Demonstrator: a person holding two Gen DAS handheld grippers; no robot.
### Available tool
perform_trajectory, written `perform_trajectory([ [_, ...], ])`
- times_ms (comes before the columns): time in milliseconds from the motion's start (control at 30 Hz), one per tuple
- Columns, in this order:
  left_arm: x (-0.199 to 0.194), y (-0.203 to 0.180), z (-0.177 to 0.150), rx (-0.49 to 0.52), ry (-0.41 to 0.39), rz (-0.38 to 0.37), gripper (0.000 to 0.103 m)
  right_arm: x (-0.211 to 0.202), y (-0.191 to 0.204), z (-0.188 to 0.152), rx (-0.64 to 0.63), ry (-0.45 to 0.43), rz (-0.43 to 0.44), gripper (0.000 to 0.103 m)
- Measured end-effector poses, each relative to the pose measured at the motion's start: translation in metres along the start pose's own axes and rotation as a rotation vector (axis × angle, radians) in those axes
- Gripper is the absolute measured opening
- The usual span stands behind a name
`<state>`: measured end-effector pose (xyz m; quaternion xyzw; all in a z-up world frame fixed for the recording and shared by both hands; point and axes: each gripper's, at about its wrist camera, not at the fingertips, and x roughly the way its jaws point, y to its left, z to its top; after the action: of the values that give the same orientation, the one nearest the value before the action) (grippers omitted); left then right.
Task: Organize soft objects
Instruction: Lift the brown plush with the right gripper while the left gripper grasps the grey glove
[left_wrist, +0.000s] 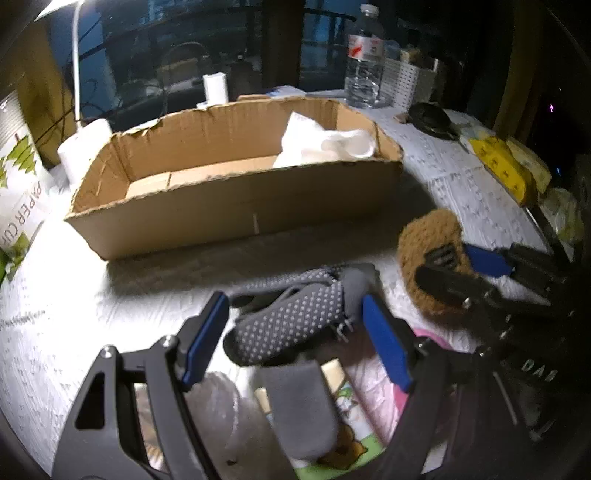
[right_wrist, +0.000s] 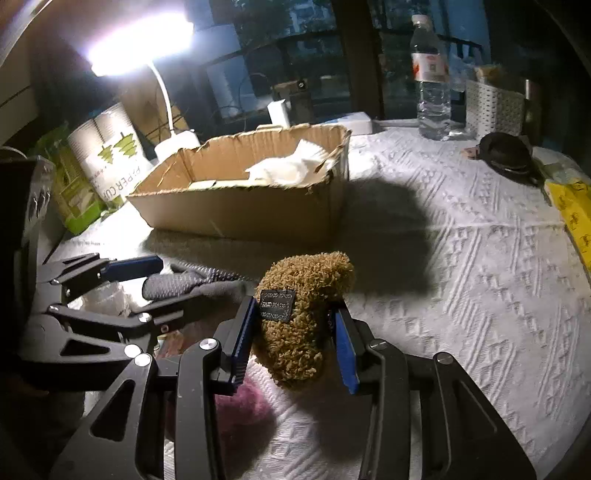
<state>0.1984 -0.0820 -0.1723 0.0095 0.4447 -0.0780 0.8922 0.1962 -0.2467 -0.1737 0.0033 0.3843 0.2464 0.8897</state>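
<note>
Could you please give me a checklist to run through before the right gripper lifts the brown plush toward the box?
1. Right gripper around the brown plush: ok, both pads sit against its sides.
2. Grip firm enough to lift: cannot tell, the pile hides how far the pads press in.
3. Left gripper clear of the plush: ok, it is open around the grey sock, beside the plush.
4. Room in the box: ok, only the white cloth lies at one end.
5. Path to the box: ok, only bare tablecloth lies between.
6. Plush free of the sock: cannot tell, they lie close together.
</note>
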Motion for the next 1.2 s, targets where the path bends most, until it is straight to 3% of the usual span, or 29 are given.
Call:
perform_trajectory([
  [100,0.002,-0.003,0.0,0.014,0.003,-0.013,0.074,-0.003,-0.003,0.001,0.007,-0.007,-0.006,0.042],
  [133,0.003,-0.005,-0.001,0.022,0.006,-0.021,0.07,-0.004,-0.004,0.001,0.009,-0.008,-0.008,0.042],
  [167,0.002,-0.005,-0.001,0.027,0.009,-0.035,0.052,-0.005,-0.006,0.001,0.013,-0.011,-0.009,0.042],
  [200,0.002,-0.006,0.0,0.031,0.012,-0.047,0.044,-0.006,-0.007,0.001,0.015,-0.013,-0.01,0.042],
  [300,-0.002,-0.011,0.0,0.059,0.002,-0.061,0.031,-0.009,-0.009,0.002,0.017,-0.021,-0.016,0.042],
  [400,-0.006,-0.012,0.001,0.062,-0.01,-0.074,0.026,-0.013,-0.008,0.004,0.015,-0.03,-0.021,0.042],
  [833,-0.052,0.007,0.009,0.02,-0.124,-0.125,0.024,-0.03,0.01,0.018,-0.027,-0.071,-0.04,0.042],
  [1200,-0.095,0.042,0.016,-0.044,-0.243,-0.121,0.024,-0.037,0.034,0.037,-0.079,-0.098,-0.043,0.042],
])
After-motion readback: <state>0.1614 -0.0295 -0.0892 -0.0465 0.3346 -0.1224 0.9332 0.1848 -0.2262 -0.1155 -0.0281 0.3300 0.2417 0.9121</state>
